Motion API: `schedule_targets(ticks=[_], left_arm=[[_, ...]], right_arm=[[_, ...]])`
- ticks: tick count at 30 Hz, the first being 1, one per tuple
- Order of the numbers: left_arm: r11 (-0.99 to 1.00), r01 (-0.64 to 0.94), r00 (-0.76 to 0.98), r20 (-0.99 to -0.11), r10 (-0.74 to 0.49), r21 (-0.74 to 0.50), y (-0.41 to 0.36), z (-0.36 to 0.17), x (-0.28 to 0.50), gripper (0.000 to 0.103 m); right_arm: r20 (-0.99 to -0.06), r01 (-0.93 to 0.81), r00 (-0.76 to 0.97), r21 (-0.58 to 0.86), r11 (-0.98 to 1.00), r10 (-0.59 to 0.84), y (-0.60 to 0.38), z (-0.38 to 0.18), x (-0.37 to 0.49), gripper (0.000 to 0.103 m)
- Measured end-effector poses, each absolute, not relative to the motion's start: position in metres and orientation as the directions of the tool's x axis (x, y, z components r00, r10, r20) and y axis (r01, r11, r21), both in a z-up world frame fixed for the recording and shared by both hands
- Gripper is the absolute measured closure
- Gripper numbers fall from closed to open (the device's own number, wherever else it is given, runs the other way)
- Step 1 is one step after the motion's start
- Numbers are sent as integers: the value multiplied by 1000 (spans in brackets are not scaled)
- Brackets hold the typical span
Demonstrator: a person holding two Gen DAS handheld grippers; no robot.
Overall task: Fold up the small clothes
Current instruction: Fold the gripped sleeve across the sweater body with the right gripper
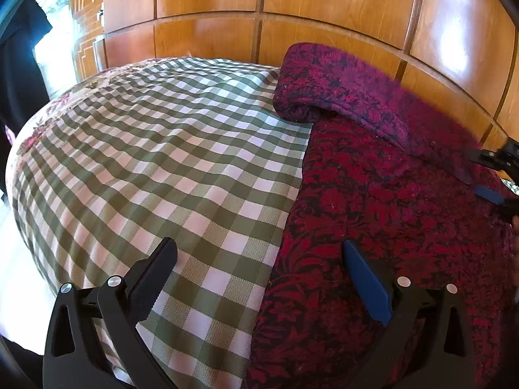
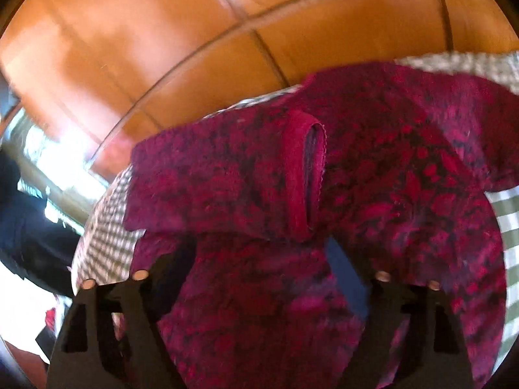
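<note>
A red and black floral garment point(image 1: 389, 214) lies on the green checked bedspread point(image 1: 162, 162), its far edge folded over into a thick roll point(image 1: 340, 87). My left gripper point(image 1: 259, 259) is open and empty, hovering over the garment's left edge. My right gripper shows at the far right of the left wrist view point(image 1: 496, 175). In the right wrist view the garment point(image 2: 373, 194) is draped over and between the fingers, which seem closed on the fabric point(image 2: 259, 275); its neck opening point(image 2: 306, 175) faces the camera. The fingertips are hidden by cloth.
A glossy wooden panelled headboard point(image 1: 292, 9) rises right behind the bed. A bright window point(image 1: 55, 32) and a dark hanging cloth point(image 1: 19, 64) are at the left. The bedspread point(image 2: 103, 227) also shows in the right wrist view.
</note>
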State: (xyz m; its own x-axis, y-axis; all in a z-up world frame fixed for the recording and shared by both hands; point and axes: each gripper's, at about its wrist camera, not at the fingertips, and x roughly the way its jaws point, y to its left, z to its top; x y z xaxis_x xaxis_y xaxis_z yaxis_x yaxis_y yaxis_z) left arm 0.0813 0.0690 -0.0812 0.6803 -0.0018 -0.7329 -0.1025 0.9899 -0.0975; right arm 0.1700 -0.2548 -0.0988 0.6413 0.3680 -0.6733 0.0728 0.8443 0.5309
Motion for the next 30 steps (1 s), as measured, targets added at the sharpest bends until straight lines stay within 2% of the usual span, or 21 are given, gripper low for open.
schedule_targets(ticks=[3, 4, 6, 8, 12, 16, 21, 23, 27, 30], left_arm=[[992, -95, 684, -730, 6, -80, 65, -78, 82, 3], [993, -93, 685, -729, 9, -76, 65, -75, 82, 3], [992, -96, 695, -719, 12, -76, 65, -70, 84, 3], [992, -98, 699, -715, 15, -75, 66, -66, 88, 3], [994, -98, 695, -718, 29, -55, 63, -61, 102, 3], [995, -91, 694, -719, 45, -26, 59, -59, 112, 3], [996, -88, 701, -711, 56, -8, 57, -52, 127, 3], [996, -92, 704, -708, 60, -6, 57, -48, 136, 3], [994, -108, 707, -703, 71, -8, 56, -40, 164, 3], [993, -114, 722, -689, 60, -33, 52, -28, 194, 3]], right_arm=[[-682, 111, 636, 545, 831, 362, -265, -100, 189, 45], [-693, 127, 628, 541, 831, 355, -266, -99, 190, 55], [-694, 145, 622, 558, 817, 363, -269, -102, 197, 63], [-693, 139, 623, 554, 820, 363, -271, -97, 201, 88], [-635, 100, 700, 539, 836, 326, -281, -62, 202, 91], [-624, 160, 750, 494, 855, 220, -308, -45, 210, 91], [-672, 262, 725, 473, 841, 152, -340, -71, 224, 92], [-674, 263, 721, 481, 837, 161, -342, -82, 223, 92], [-673, 230, 733, 384, 894, 100, -325, -90, 224, 92], [-657, 213, 749, 369, 905, 92, -319, -98, 218, 92]])
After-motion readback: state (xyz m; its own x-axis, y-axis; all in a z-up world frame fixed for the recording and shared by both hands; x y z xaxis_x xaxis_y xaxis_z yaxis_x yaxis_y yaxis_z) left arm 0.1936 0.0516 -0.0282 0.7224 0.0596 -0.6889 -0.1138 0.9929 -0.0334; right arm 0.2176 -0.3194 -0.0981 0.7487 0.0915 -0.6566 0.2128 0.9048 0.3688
